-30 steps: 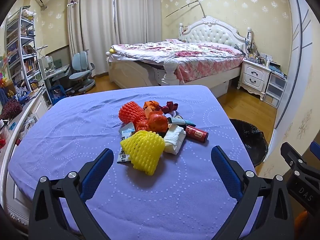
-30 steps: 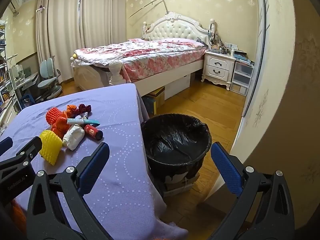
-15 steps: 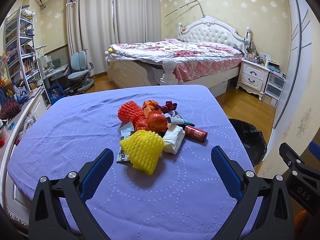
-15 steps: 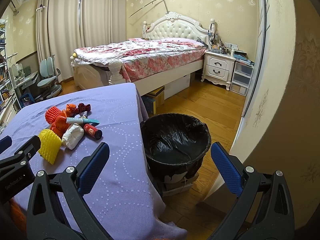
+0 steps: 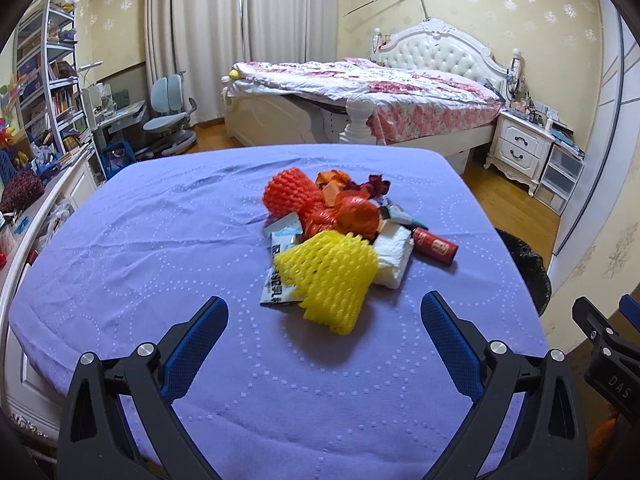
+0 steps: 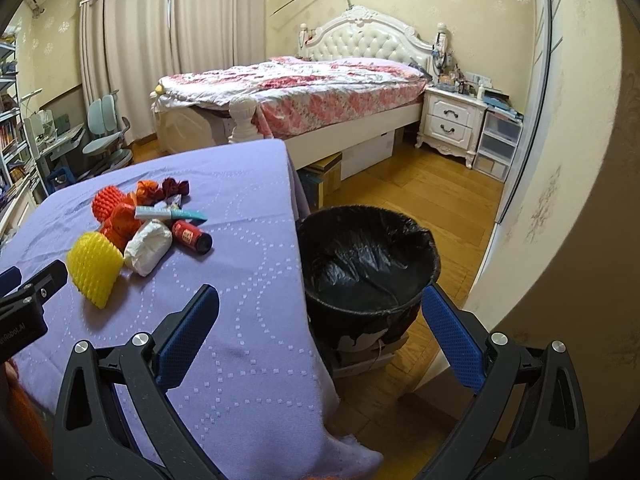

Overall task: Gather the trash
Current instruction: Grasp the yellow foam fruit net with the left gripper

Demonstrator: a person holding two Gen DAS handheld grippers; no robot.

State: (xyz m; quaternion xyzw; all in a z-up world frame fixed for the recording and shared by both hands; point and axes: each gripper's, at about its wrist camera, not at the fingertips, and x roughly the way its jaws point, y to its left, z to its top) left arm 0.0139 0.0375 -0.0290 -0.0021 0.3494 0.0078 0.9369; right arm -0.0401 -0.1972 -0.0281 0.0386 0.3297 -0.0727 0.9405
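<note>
Trash (image 5: 336, 240) sits heaped mid-tabletop (image 5: 160, 240); I hold both grippers' jaws open and empty, left gripper (image 5: 322, 316) facing it, bin (image 6: 368, 256) beside.

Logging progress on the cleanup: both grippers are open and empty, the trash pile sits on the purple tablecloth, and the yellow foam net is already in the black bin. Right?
Not quite. The yellow foam net still lies on the purple tablecloth with the pile, as the right wrist view shows; the black bin shows only its liner. The rest holds.
</note>
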